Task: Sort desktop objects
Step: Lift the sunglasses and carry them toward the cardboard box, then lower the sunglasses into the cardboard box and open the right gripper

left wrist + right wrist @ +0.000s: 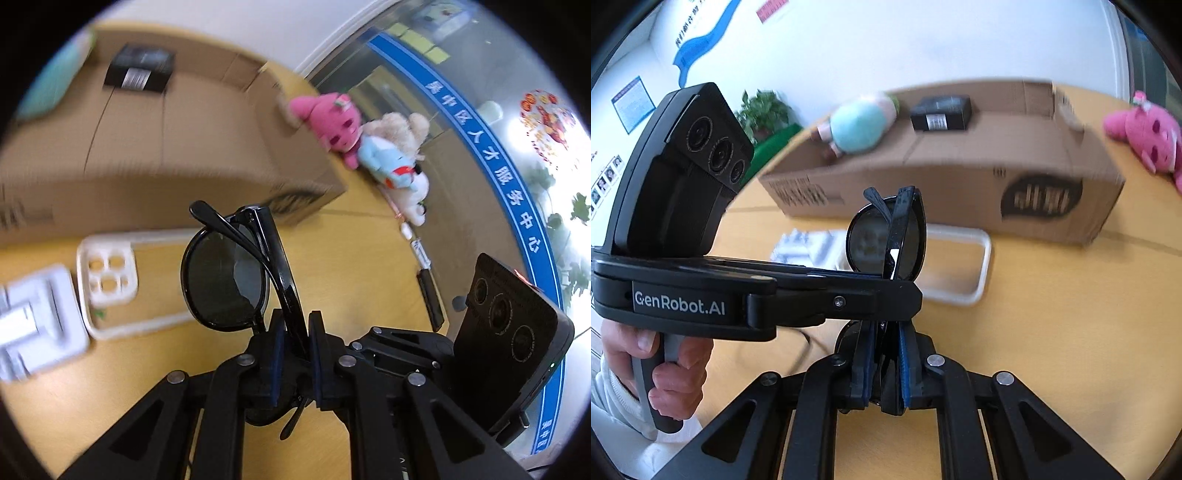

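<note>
Both the left claw (pixel 295 354) and right claw (pixel 886 369) pinch glossy black sunglasses (pixel 229 273) (folded).

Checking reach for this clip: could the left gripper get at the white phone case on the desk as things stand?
Probably not yet: the left gripper is shut on the folded sunglasses, also pinched by the right gripper. The white phone case itself lies uncovered.

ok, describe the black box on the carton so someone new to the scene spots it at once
A long cardboard carton lies across the far side of the yellow table. On its top sits a small black box with a white barcode label. The teal plush next to it is round and soft, while the box is flat, dark and hard-edged.
</note>
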`<act>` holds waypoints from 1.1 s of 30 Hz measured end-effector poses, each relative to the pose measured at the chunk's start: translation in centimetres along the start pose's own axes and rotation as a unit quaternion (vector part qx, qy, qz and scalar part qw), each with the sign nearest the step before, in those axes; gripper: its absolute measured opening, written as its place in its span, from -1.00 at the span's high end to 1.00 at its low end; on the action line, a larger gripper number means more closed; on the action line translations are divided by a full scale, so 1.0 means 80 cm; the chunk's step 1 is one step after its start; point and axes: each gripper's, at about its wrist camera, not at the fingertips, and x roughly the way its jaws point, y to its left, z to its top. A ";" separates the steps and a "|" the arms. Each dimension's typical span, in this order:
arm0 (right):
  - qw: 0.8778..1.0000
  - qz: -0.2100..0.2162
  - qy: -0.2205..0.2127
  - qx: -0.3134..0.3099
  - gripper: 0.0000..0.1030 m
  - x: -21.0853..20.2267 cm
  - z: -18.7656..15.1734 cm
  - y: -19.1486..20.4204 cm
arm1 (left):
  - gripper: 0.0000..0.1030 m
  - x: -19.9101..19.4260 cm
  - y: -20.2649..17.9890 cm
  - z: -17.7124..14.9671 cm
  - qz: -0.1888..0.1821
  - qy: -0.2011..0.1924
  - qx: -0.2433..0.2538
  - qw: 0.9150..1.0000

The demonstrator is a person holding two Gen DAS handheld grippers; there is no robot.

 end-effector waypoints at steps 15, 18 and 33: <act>0.986 -0.039 -0.155 -0.055 0.82 -0.079 0.204 -0.019 | 0.80 -0.078 -0.087 0.213 0.010 -0.096 0.146 0.985; 0.983 -0.053 -0.161 -0.067 0.82 -0.080 0.247 -0.029 | 0.82 -0.077 -0.088 0.258 0.003 -0.104 0.152 0.983; 0.996 -0.059 -0.059 0.007 0.82 0.064 0.385 -0.178 | 0.83 0.076 0.043 0.391 -0.024 -0.014 0.025 0.999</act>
